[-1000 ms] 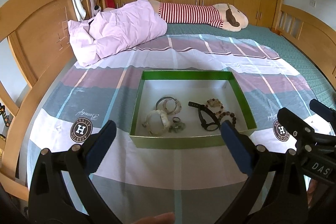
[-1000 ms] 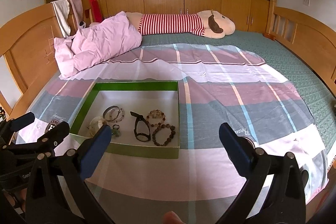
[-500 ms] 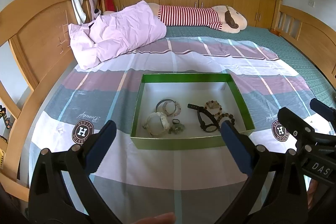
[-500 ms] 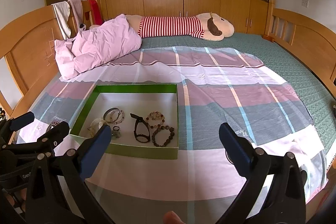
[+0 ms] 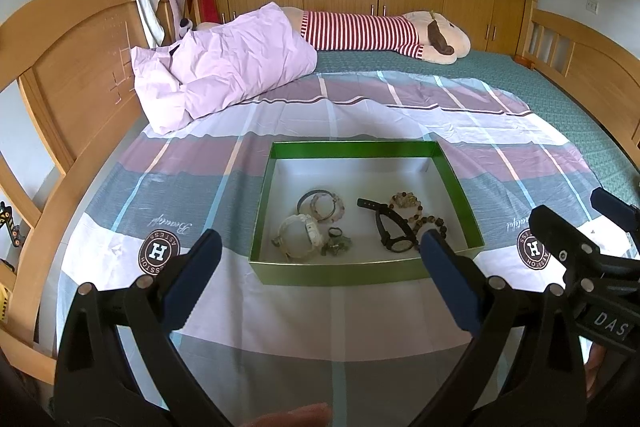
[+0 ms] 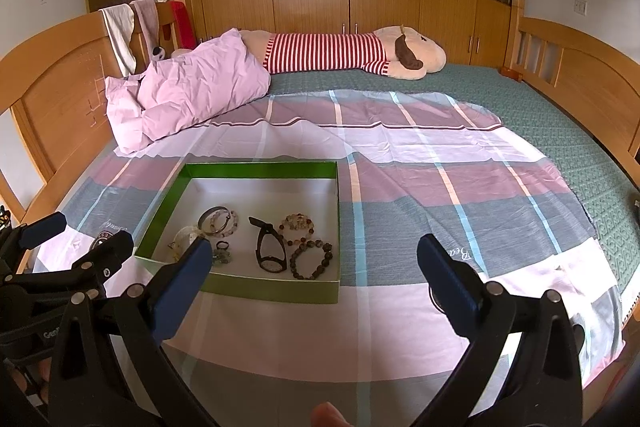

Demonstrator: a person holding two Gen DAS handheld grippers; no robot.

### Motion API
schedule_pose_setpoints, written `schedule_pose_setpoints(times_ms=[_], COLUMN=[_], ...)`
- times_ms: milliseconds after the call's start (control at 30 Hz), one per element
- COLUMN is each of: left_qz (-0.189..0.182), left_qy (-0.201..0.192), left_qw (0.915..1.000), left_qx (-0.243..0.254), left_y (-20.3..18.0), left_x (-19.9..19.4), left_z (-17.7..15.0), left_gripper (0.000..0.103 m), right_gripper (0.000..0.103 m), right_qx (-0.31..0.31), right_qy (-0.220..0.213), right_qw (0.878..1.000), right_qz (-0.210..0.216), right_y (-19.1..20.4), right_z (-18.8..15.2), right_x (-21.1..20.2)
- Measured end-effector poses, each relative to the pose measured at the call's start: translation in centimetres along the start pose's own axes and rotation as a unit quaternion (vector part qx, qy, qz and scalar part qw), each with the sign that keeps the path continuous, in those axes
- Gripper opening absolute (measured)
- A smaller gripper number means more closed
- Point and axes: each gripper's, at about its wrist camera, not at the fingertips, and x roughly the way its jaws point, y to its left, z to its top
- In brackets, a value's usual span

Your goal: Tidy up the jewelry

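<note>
A shallow green box (image 5: 336,275) with a white floor lies on the bed sheet; it also shows in the right wrist view (image 6: 276,287). Inside lie a black watch (image 5: 390,231), a white watch (image 5: 298,233), bead bracelets (image 5: 408,205), a bangle (image 5: 316,201) and small trinkets (image 5: 336,245). The black watch (image 6: 270,247) and a dark bead bracelet (image 6: 312,259) show in the right wrist view too. My left gripper (image 5: 320,251) is open and empty, in front of the box. My right gripper (image 6: 314,259) is open and empty, to the box's right.
The striped sheet (image 6: 440,187) covers a green mattress (image 6: 560,115). A pink duvet (image 5: 224,71) and a striped plush toy (image 5: 380,35) lie at the far side. Wooden bed boards stand at the left (image 5: 68,67) and right (image 6: 580,67).
Both cameras have tilted up slightly, so the box sits a little lower in view. The grippers stay open and the jewelry has not moved.
</note>
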Motion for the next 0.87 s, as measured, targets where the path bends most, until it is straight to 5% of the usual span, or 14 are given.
schedule_pose_setpoints(times_ms=[667, 867], left_qz=[-0.012, -0.003], left_qy=[0.011, 0.045], left_qw=[0.9998, 0.9990], left_qx=[0.005, 0.005], left_y=[0.3, 1.1], left_x=[0.7, 4.9], left_z=[-0.5, -4.6], left_gripper=[0.099, 0.099], right_gripper=[0.100, 0.100], right_qx=[0.005, 0.021], right_qy=[0.007, 0.054], right_qw=[1.000, 0.998], right_qz=[-0.002, 0.001], right_y=[-0.1, -2.3], right_z=[-0.7, -4.1], right_x=[0.5, 3.6])
